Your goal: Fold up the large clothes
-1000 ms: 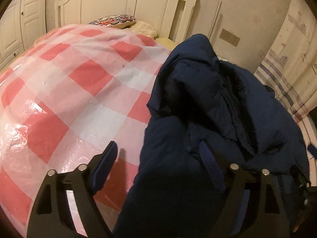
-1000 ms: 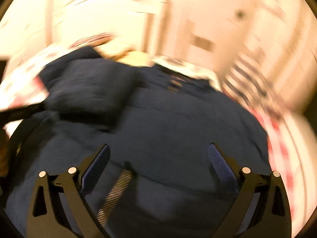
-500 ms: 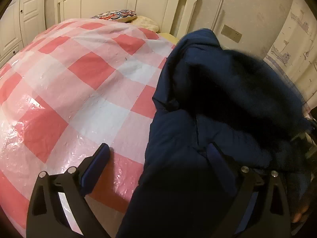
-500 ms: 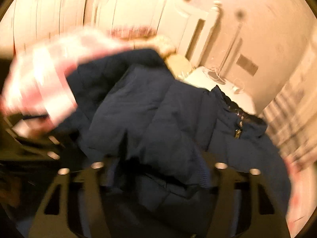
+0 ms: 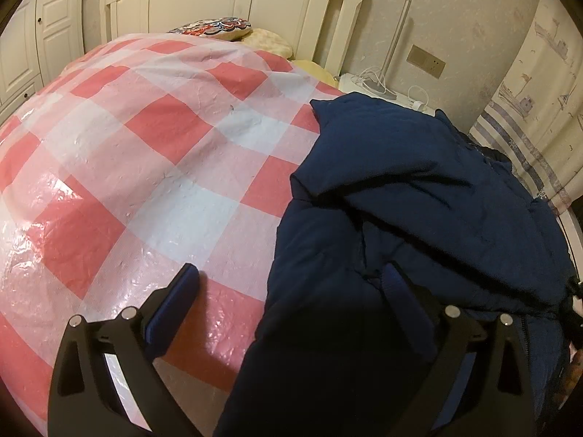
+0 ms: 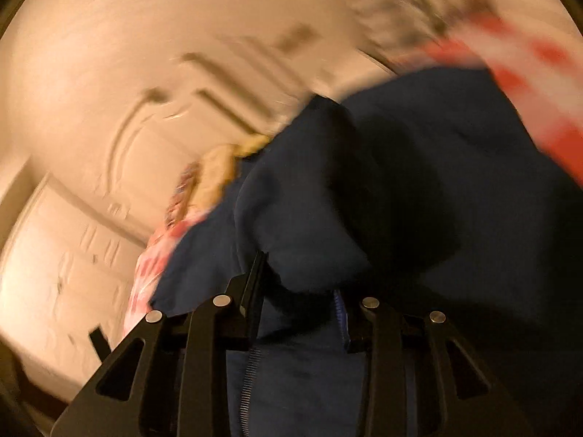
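Observation:
A large navy padded jacket [image 5: 419, 225] lies crumpled on the right side of a bed covered by a red and white checked sheet [image 5: 145, 167]. My left gripper [image 5: 291, 291] is open and empty; its left finger is over the sheet and its right finger over the jacket's near edge. In the blurred, tilted right wrist view, my right gripper [image 6: 298, 284] is shut on a fold of the jacket [image 6: 364, 200]. A zipper [image 6: 247, 382] runs below the jaws.
A white headboard [image 5: 277, 7] and pillows [image 5: 218, 27] stand at the far end. A nightstand with a lamp pole and cables [image 5: 382, 83] sits behind the jacket. A striped curtain [image 5: 521, 138] hangs on the right, white wardrobe doors [image 5: 32, 43] on the left.
My right gripper closed on the jacket and swung, tilting its view sharply. The jacket's raised part dropped flatter on the bed. My left gripper stayed open and shifted slightly.

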